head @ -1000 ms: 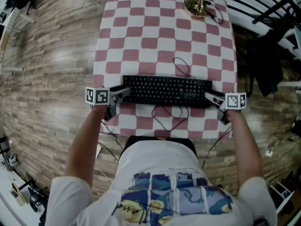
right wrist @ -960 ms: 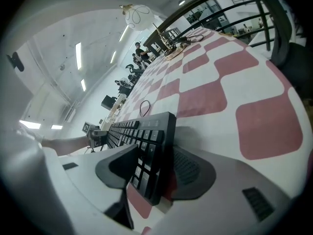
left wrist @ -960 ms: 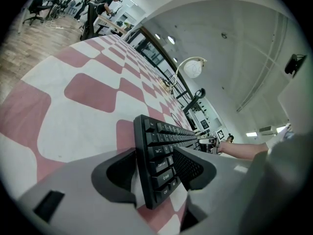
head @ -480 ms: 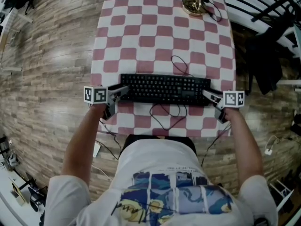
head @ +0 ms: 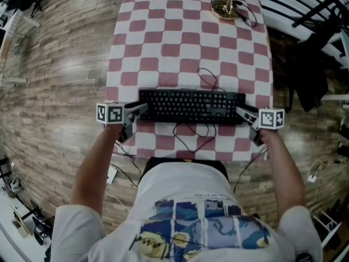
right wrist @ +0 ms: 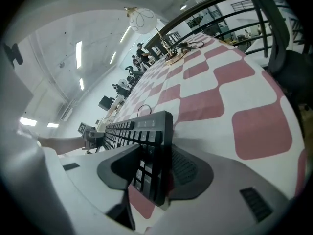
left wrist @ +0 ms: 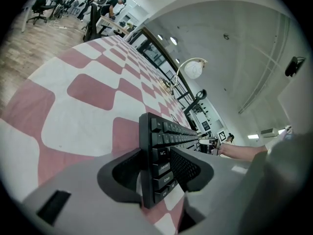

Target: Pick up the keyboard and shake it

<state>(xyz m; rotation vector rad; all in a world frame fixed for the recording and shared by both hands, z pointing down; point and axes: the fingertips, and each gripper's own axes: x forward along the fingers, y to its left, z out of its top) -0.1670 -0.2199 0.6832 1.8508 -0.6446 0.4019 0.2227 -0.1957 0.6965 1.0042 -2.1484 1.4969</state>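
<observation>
both grippers pinching the ends of the keyboard at the near edge of the table

the black keyboard (head: 191, 106) spans the red-and-white checked tablecloth (head: 163, 37) crosswise, close to the person. the left gripper (head: 143, 109) has its jaws on the keyboard's left end, one pad on the keys and the other against the underside; the right gripper (head: 242, 112) grips the right end the same way. both pairs of jaws have just been closing onto it. whether the keyboard touches the cloth is unclear. its cable (head: 191, 132) loops over the cloth in front of and behind it. a gold lamp base (head: 226, 7) stands at the far end.
</observation>
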